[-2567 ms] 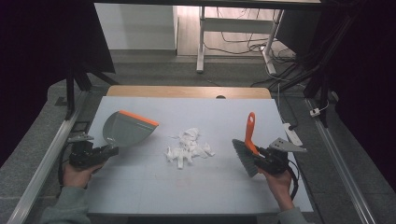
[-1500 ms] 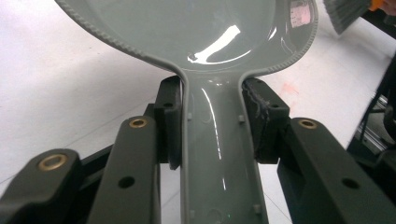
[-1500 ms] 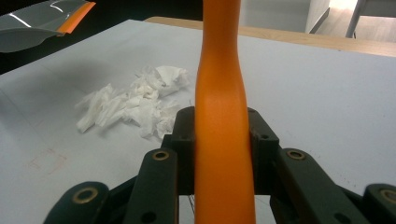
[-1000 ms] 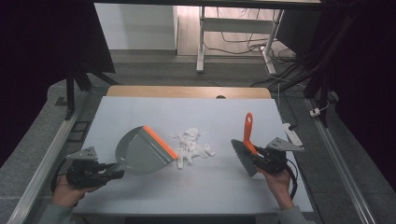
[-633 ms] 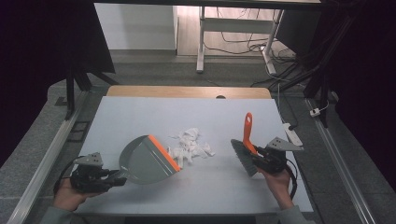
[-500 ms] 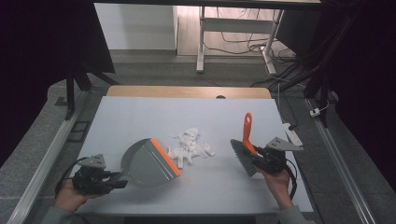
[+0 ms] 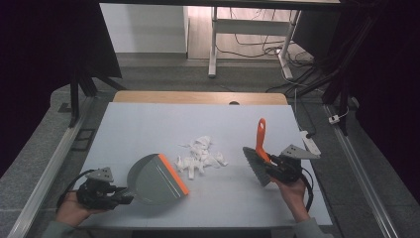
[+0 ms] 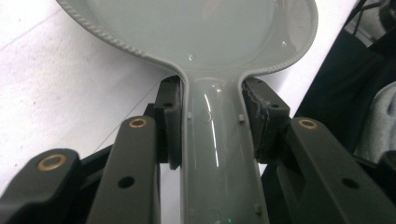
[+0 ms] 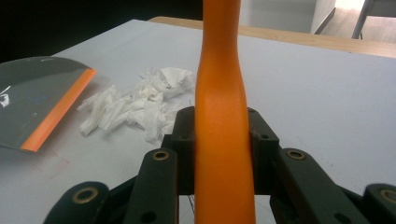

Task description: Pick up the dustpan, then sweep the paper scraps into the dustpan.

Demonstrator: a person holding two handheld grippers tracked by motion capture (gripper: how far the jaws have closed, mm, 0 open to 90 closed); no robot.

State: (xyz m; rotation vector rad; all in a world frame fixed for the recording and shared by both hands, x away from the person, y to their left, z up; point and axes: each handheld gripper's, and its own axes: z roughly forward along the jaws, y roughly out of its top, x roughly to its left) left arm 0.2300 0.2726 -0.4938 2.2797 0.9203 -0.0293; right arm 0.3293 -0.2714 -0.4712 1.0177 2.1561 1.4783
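A grey dustpan (image 7: 153, 179) with an orange lip lies on the white table, its lip facing a pile of white paper scraps (image 7: 200, 156) just to its right. My left gripper (image 7: 121, 197) is shut on the dustpan's grey handle (image 8: 219, 154) near the front left edge. My right gripper (image 7: 271, 167) is shut on the orange handle (image 9: 223, 116) of a hand brush (image 7: 256, 161), whose grey bristles hang to the right of the scraps. In the right gripper view the scraps (image 9: 135, 105) and the dustpan's orange lip (image 9: 58, 112) lie to the left.
The white table top (image 7: 148, 124) has a wooden strip along its far edge. A white power strip (image 7: 308, 141) lies off the right side. Metal rails run along both sides, and a table leg and cables stand beyond the far edge.
My left gripper has drawn back toward the front edge and swung the dustpan in from the left, so its orange lip now faces the scraps. The right gripper and brush have stayed put.
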